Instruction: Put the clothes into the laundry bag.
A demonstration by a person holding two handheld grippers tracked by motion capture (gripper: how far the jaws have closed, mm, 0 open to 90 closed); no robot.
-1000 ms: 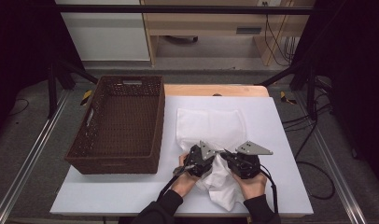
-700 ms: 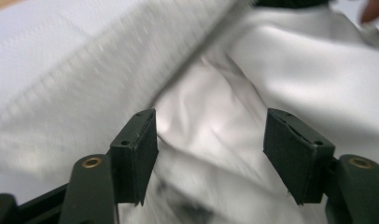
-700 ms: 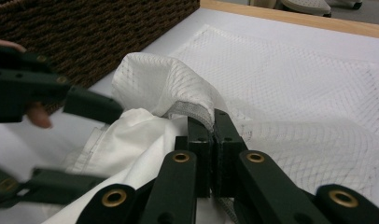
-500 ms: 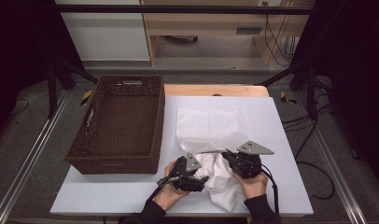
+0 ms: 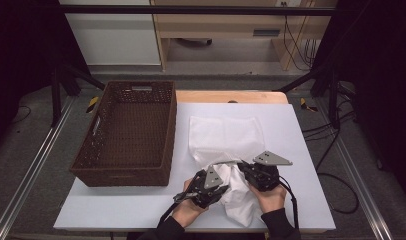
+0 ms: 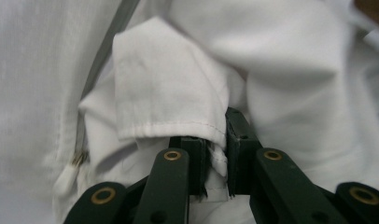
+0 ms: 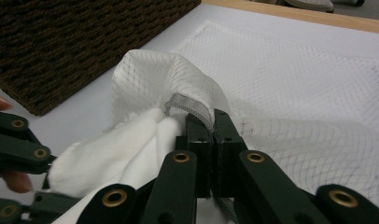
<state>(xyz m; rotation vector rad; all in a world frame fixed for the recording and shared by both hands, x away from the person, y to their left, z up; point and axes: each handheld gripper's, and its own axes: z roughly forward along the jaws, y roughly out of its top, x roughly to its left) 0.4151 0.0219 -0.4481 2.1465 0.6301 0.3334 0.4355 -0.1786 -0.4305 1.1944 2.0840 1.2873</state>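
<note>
A white mesh bag (image 5: 226,134) lies flat in the middle of the white table, its near edge lifted. A crumpled white cloth (image 5: 241,199) spills from that edge towards the front of the table. My left gripper (image 5: 222,186) is shut on a stitched hem of the white cloth (image 6: 169,93), seen close up in the left gripper view (image 6: 216,161). My right gripper (image 5: 242,169) is shut on the mesh bag's grey-banded edge (image 7: 187,105), holding it up above the cloth (image 7: 117,149); its closed jaws (image 7: 213,135) stand just right of the left gripper (image 7: 19,140).
A dark brown wicker basket (image 5: 91,160) with nothing visible inside it stands at the left of the table, close beside the bag; its wall (image 7: 75,42) also shows in the right gripper view. A wooden strip (image 5: 231,96) runs along the table's far edge.
My left gripper has drawn back towards the table's near edge with the cloth hem in it, then shifted slightly right. The right gripper has stayed put, holding the bag's edge.
</note>
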